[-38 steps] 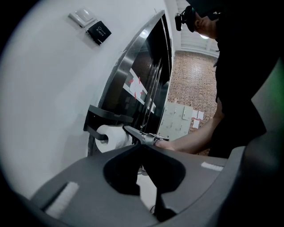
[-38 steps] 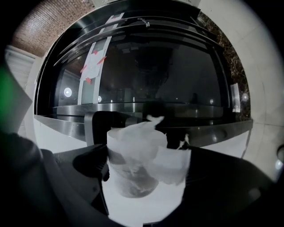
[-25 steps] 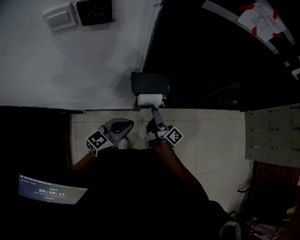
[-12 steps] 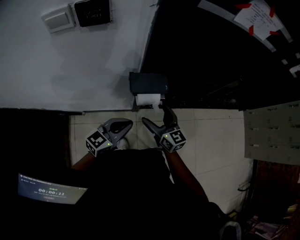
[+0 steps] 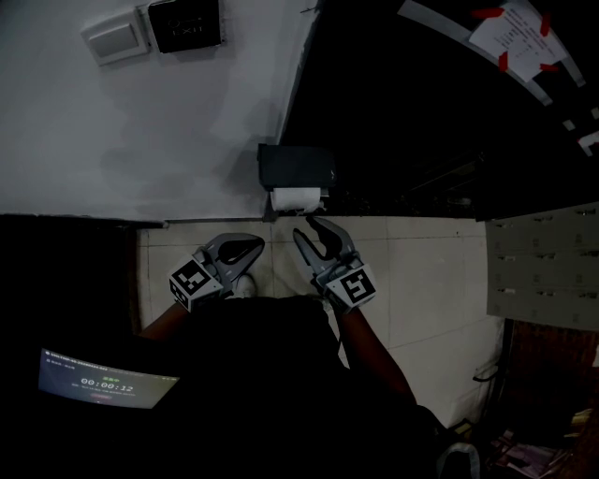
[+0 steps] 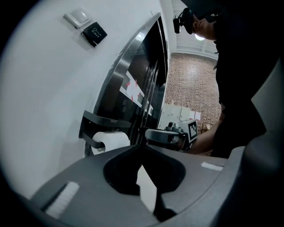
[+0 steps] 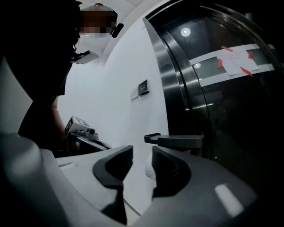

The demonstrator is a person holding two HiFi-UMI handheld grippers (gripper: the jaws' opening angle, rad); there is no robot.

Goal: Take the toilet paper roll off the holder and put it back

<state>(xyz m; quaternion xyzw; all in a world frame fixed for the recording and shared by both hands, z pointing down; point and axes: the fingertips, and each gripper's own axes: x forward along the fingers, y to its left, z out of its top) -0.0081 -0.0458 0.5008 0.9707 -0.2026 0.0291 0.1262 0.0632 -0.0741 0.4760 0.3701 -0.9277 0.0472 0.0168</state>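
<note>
The white toilet paper roll [image 5: 296, 198] sits on the dark wall holder [image 5: 296, 168], just above the floor line. My right gripper [image 5: 316, 232] hovers a little below and right of the roll without touching it. Its jaws are closing, a narrow gap still shows, and nothing is between them. In the right gripper view the gripper [image 7: 142, 153] points at the holder [image 7: 179, 141], with part of the roll [image 7: 147, 170] showing behind the jaws. My left gripper [image 5: 236, 251] hangs lower left, shut and empty. In the left gripper view its tips [image 6: 141, 147] meet below the roll [image 6: 113, 141].
A white switch [image 5: 117, 36] and a dark plate [image 5: 187, 23] are on the white wall. Right of the holder stands a dark glass door with a taped paper [image 5: 510, 33]. Beige floor tiles [image 5: 421, 271] lie below, grey lockers [image 5: 543, 267] at right, a lit screen [image 5: 103, 379] at lower left.
The right gripper's jaws, spread wide half a second ago, have narrowed to a small gap, and it has shifted slightly left below the roll. The left gripper has barely moved.
</note>
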